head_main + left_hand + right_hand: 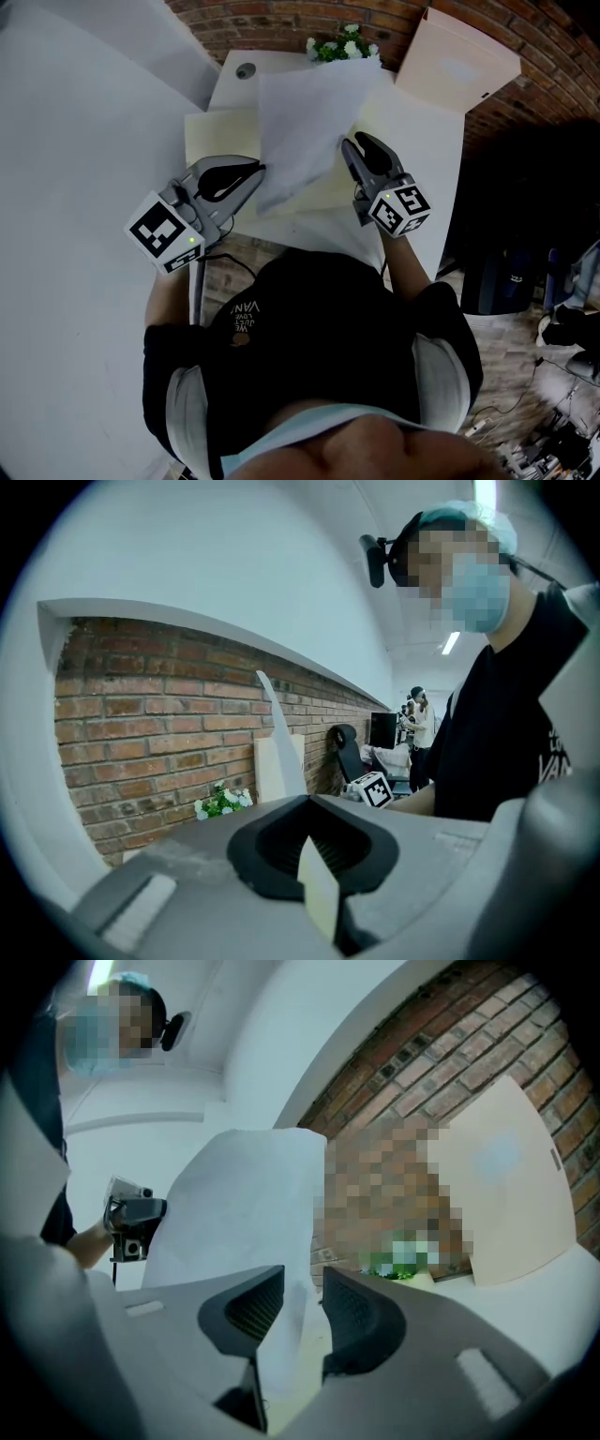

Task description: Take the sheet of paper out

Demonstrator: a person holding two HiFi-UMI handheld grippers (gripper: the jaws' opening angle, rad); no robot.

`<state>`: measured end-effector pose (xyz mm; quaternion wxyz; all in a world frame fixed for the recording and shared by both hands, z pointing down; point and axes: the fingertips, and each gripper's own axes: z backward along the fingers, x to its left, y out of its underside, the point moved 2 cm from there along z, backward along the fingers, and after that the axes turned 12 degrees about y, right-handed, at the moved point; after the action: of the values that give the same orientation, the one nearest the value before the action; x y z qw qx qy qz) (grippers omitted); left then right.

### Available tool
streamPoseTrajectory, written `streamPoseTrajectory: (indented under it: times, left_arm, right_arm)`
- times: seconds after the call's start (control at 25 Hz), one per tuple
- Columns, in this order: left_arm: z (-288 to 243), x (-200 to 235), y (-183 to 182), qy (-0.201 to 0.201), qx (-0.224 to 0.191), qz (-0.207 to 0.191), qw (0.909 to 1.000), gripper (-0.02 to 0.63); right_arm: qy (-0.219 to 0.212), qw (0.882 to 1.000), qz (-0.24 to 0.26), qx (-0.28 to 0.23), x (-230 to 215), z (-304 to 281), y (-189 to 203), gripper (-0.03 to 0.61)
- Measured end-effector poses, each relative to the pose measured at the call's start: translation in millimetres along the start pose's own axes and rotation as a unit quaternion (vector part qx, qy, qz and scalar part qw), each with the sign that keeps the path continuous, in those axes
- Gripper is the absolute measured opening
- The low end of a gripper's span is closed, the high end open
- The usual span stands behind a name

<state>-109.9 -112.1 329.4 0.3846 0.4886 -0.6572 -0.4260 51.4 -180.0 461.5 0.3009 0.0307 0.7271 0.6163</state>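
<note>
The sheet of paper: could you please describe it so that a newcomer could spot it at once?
On the white table by the brick wall lies a cream folder. Above it, between the left tool and the right tool, is the sheet of paper: white, thin and lifted, whereas the folder is cream and flat.

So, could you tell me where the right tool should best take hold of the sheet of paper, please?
Its lower right edge, approached from the right. The sheet of paper curves up off the cream folder there, and that free edge stands between the open pads of the right tool, so closing would likely catch it. The left tool appears shut on the folder.
</note>
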Motion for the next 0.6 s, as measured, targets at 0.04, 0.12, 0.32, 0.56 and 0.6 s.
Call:
streamPoseTrajectory:
  times: [0.04,0.12,0.32,0.56,0.6]
  left_arm:
    - [0.7,-1.7,-1.9,0.003,-0.003,0.0,1.0,0.002]
    - [2.2,-5.0,-6.3,0.007,-0.005,-0.006,0.9999,0.002]
    - [8.8,-14.9,-21.0,0.021,-0.022,-0.018,0.9994,0.002]
    - [18.3,-17.0,-29.9,0.027,-0.038,-0.023,0.9986,0.002]
    - [19.5,-15.0,-30.2,0.024,-0.04,-0.022,0.9987,0.002]
  right_arm:
    - [-0.001,1.0,-0.002,-0.001,-0.6,-0.1,-0.6,0.117]
    - [-0.01,1.0,-0.012,-0.003,-0.2,-0.2,-2.8,0.117]
    - [-0.084,0.994,-0.062,-0.032,14.2,4.8,-19.1,0.118]
    - [-0.116,0.987,-0.091,-0.057,19.3,7.4,-30.3,0.117]
    - [-0.116,0.987,-0.094,-0.058,18.8,7.2,-31.7,0.115]
